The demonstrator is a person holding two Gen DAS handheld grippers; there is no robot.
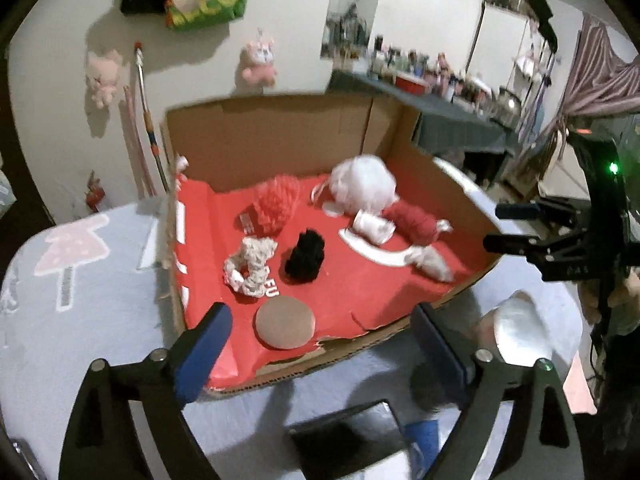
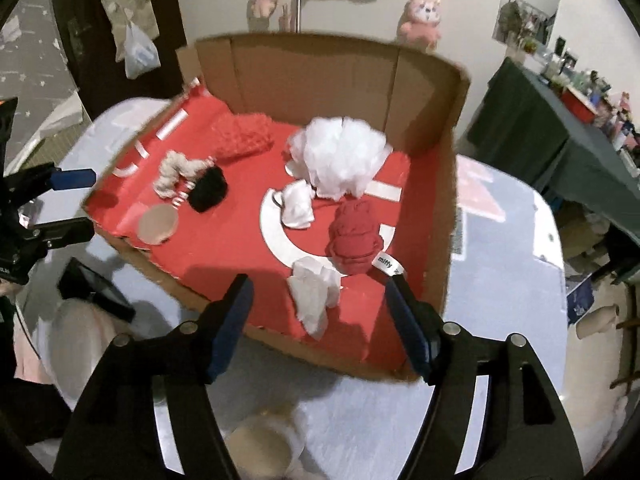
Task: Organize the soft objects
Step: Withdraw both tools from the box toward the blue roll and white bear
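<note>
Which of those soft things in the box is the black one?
The small black fluffy ball, lying on the red lining between the cream knitted toy and the white pouf. Every other soft thing there is red, white or cream.

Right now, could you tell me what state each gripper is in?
Left gripper: open, holding nothing.
Right gripper: open, holding nothing.

- From the left wrist we look forward and down over the near-left corner of the cardboard box [image 1: 280,140], close to its torn front edge, with the right hand-held gripper [image 1: 508,228] at our right.
- From the right wrist we face the box's near-right side [image 2: 312,76], equally close.
- Both views share the box's red floor and the counter [image 1: 80,320].
</note>
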